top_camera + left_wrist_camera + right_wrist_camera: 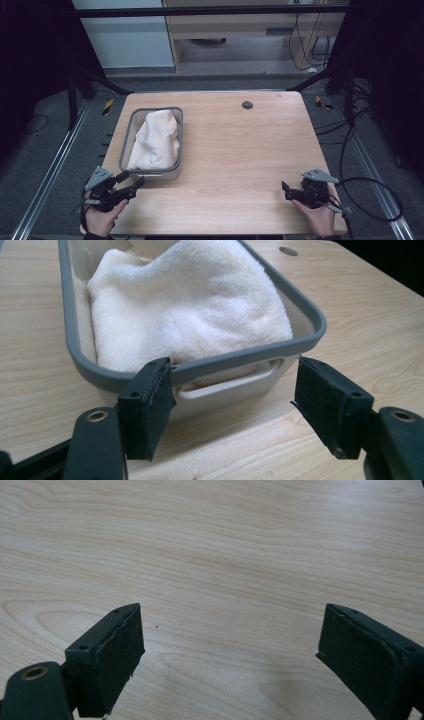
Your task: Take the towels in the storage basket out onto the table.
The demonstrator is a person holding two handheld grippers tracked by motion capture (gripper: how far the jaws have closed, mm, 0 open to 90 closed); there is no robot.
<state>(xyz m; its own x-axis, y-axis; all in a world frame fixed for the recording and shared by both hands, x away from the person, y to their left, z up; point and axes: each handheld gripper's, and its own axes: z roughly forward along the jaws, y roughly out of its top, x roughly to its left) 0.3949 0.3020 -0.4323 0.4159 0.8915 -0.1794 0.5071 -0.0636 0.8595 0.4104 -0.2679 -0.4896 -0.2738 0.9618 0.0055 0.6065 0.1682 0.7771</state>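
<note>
Your left gripper [131, 181] sits at the near left corner of the table [240, 150], its 2 jaws spread apart with nothing pressed between them. Straight ahead of it, just past the jaw tips, stands the grey-rimmed bin [131, 131], with its short end wall facing you. In the left gripper view the bin's [200, 369] rim crosses right behind the left jaw, and the white handle slot [235, 384] in that end wall lies in the gap between the 2 jaws (whether the left pad touches the wall or merely sits in front of it, you cannot tell from here).

Inside the bin lies a cream towel [156, 140], bunched up and heaped above the rim at the far end; it [185, 305] is beyond your left jaws and above them, not touched by either.

Your right gripper [286, 191] rests well apart from the bin, at the near right of the table, its jaws standing wide over bare wood [225, 555] with nothing between them.
</note>
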